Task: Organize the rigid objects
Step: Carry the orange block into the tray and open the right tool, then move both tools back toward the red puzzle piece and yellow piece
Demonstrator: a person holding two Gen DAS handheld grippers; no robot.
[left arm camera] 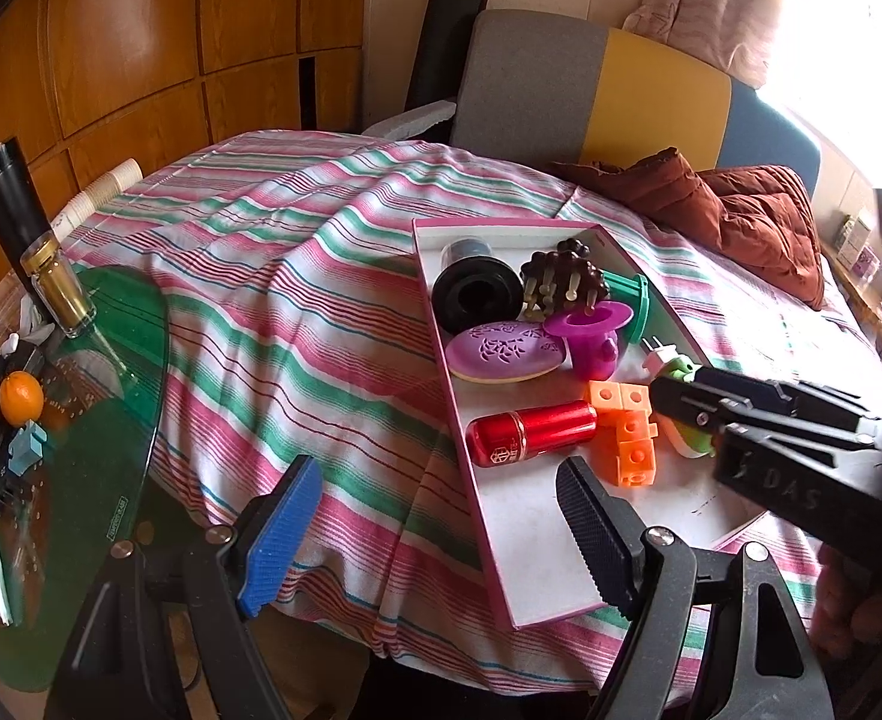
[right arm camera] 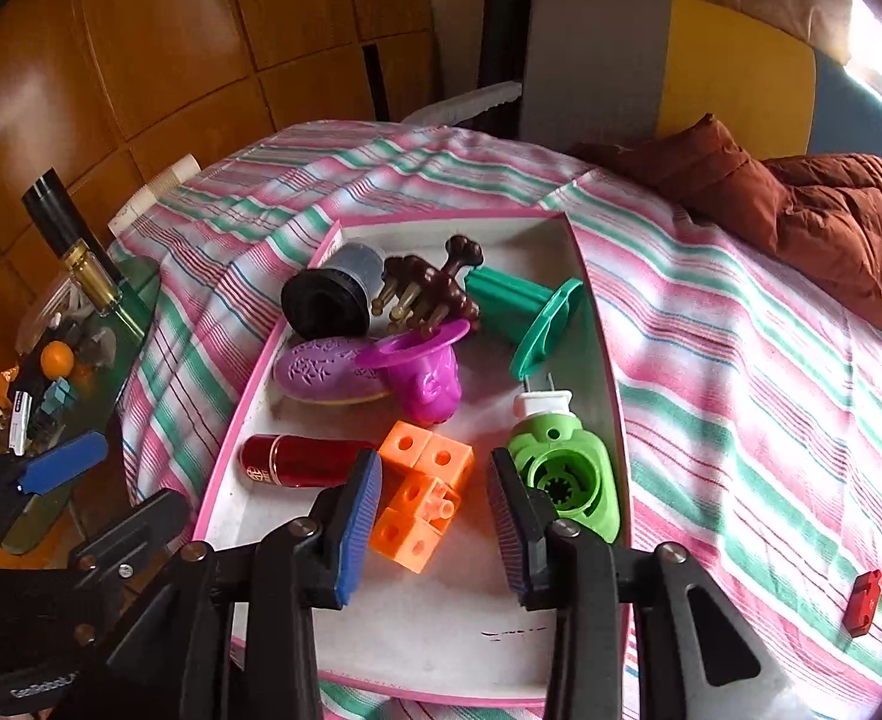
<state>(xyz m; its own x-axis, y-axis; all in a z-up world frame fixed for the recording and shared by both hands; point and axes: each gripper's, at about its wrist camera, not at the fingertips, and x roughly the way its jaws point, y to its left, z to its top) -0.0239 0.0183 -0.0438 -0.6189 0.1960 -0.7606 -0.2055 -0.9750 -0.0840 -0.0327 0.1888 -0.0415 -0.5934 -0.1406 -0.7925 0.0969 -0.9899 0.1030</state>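
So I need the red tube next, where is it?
In the right wrist view the red tube lies in the pink-rimmed tray, left side, beside the orange cubes.

A glossy red metallic tube (right arm camera: 297, 461) lies beside smooth orange plastic cubes (right arm camera: 423, 495) in a matt white, pink-rimmed tray (right arm camera: 441, 630). Beneath the tray lies soft striped woven cloth (right arm camera: 741, 372); behind it stand shiny varnished wood panels (right arm camera: 141, 60).

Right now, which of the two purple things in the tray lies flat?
The oval purple case with the leaf cutouts lies flat; the magenta funnel-shaped piece beside it is tipped on its side, flared rim toward the case.

striped cloth (left arm camera: 297, 276), rust jacket (left arm camera: 753, 216), orange (left arm camera: 21, 398), perhaps paper cups (left arm camera: 102, 195)
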